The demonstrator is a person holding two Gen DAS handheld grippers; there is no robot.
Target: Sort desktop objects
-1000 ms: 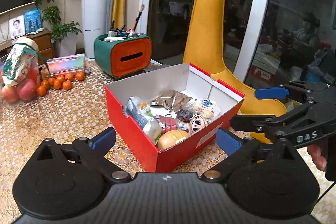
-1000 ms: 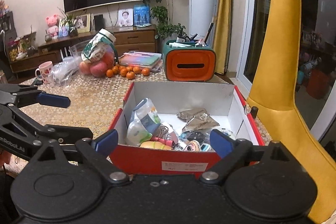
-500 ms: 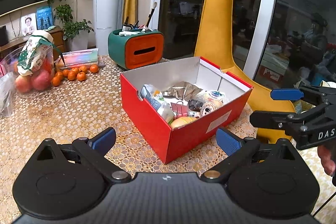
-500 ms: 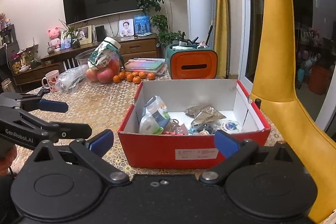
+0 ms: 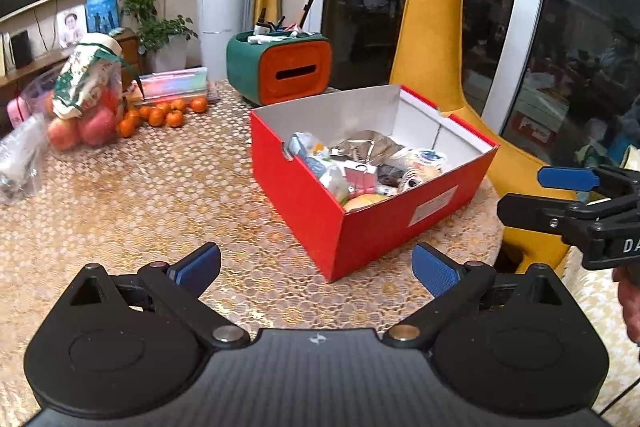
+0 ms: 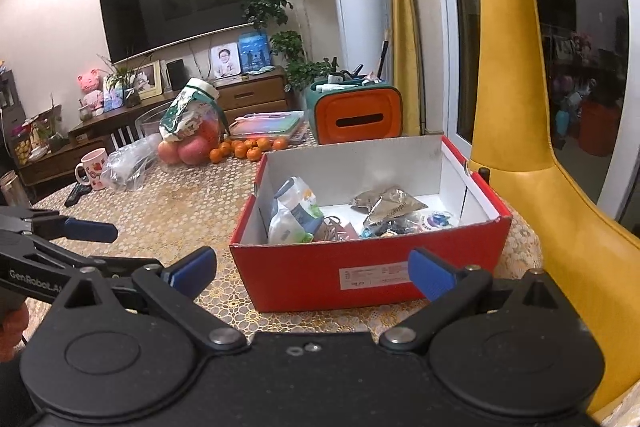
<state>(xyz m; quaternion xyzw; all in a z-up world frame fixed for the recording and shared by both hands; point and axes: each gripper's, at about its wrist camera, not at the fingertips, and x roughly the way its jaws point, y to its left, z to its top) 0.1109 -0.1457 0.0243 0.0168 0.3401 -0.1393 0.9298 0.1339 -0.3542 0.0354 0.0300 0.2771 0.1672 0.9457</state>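
Lace-patterned tablecloth (image 5: 140, 195) underfoot. Left gripper (image 5: 316, 267) nearest, jaws spread wide, holding nothing, touching nothing. Right gripper (image 6: 312, 271) likewise wide and empty. Red box (image 6: 320, 267) at 12 o'clock beyond both, packed with small packets and toys. Farther, at 11 o'clock: oranges (image 5: 164, 113), then orange-fronted organizer (image 5: 280, 71).

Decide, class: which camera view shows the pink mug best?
The right wrist view: the pink mug stands in plain sight at the table's far left edge, handle visible. The left wrist view does not show it.
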